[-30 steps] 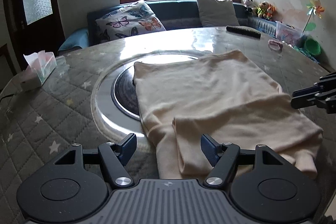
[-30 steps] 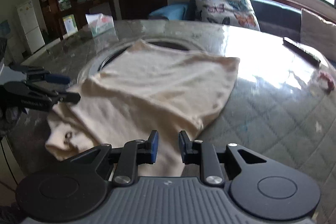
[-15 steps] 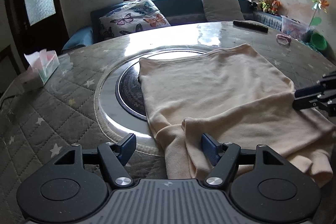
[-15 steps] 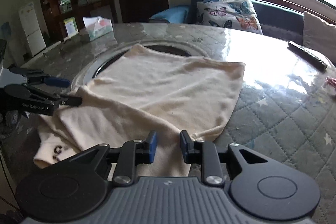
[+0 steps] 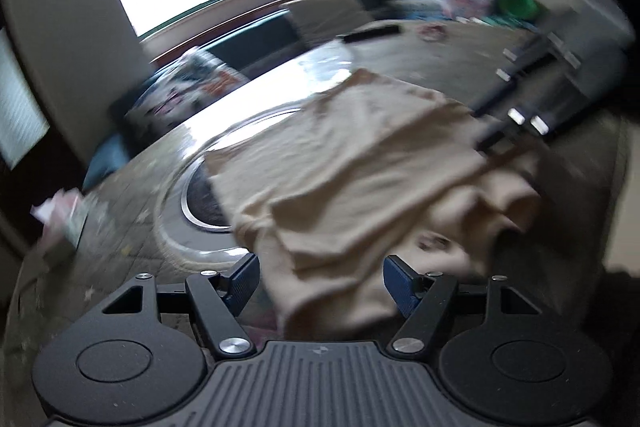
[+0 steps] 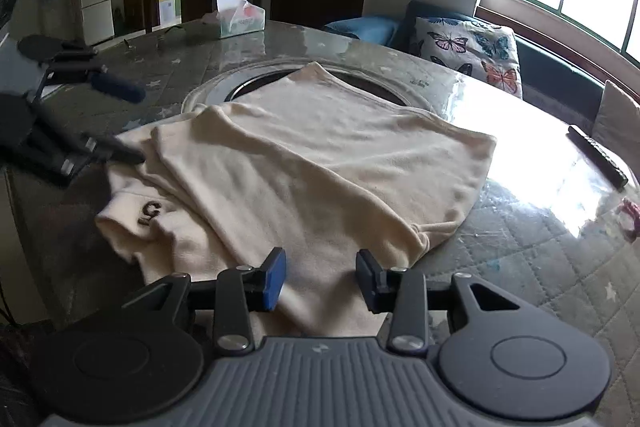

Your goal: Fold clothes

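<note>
A cream garment [image 6: 320, 163] lies partly folded on the round quilted table [image 6: 540, 267], with a folded layer on top and a cuff marked with a small dark letter at its near left. My right gripper [image 6: 321, 279] hovers over the garment's near edge. Its jaws are opening and the cloth lies under the gap, with neither pad pressing on it. My left gripper [image 5: 322, 283] is open over the opposite edge of the garment [image 5: 352, 163], in a blurred, tilted view. Each gripper shows in the other's view: the left gripper [image 6: 128, 123] at the cloth's left side, the right gripper [image 5: 500, 119] at the far right.
A tissue box [image 6: 240, 17] stands at the table's far side and a dark remote [image 6: 596, 155] lies at the right, near a small pink item [image 6: 630, 211]. A round metal inset [image 6: 256, 83] sits partly under the garment. A butterfly pillow [image 6: 468, 47] rests on the bench behind.
The right gripper's jaws have widened over the cloth edge. The left wrist view has rolled and blurred as that hand swung sideways. The garment's corner by the cuff looks more bunched.
</note>
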`<state>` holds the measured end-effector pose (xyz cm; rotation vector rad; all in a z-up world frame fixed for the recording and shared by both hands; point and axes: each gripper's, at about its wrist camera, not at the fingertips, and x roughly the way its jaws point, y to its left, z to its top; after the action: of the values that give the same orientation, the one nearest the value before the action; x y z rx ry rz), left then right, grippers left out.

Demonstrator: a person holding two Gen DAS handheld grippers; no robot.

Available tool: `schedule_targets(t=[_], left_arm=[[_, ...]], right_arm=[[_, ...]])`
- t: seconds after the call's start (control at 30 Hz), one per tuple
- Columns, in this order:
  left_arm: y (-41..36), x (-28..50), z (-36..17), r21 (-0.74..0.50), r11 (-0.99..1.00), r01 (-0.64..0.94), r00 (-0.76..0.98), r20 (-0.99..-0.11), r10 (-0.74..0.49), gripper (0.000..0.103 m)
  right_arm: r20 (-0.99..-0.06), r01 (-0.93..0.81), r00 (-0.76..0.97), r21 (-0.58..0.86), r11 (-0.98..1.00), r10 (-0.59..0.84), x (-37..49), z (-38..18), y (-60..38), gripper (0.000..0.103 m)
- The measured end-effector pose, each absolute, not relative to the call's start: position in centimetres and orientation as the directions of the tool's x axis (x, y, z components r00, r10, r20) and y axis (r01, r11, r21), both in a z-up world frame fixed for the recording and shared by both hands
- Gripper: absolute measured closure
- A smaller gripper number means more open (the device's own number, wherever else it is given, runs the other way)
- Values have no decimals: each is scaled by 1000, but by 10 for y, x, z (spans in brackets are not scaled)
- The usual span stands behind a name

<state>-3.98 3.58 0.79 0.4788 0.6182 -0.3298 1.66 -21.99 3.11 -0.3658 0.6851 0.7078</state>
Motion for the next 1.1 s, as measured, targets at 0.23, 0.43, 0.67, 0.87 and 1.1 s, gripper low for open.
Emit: schedule_targets(t=[0.23, 0.43, 0.67, 0.87, 1.1], left_arm=[[16, -57, -5, 377, 750, 544, 746, -626, -227, 39], [19, -59, -6, 360, 711, 604, 715, -639, -283, 49], [18, -64, -10, 368, 663, 652, 686, -659, -309, 48], [9, -55, -12, 344, 664, 664, 682, -644, -348, 72], [18, -32, 14, 236, 756, 611, 709, -588, -389, 94]], right_arm=[[-689, -703, 554, -86, 706, 467, 5, 38, -228, 62], [-699, -721, 541, -99, 686, 468, -4, 42, -235, 57], [-703, -740, 524, -98, 665, 480, -10, 44, -237, 56], [-708, -763, 506, -101, 639, 492, -11, 42, -232, 54], [-707, -790, 490, -115, 602, 509, -17, 47, -233, 45]])
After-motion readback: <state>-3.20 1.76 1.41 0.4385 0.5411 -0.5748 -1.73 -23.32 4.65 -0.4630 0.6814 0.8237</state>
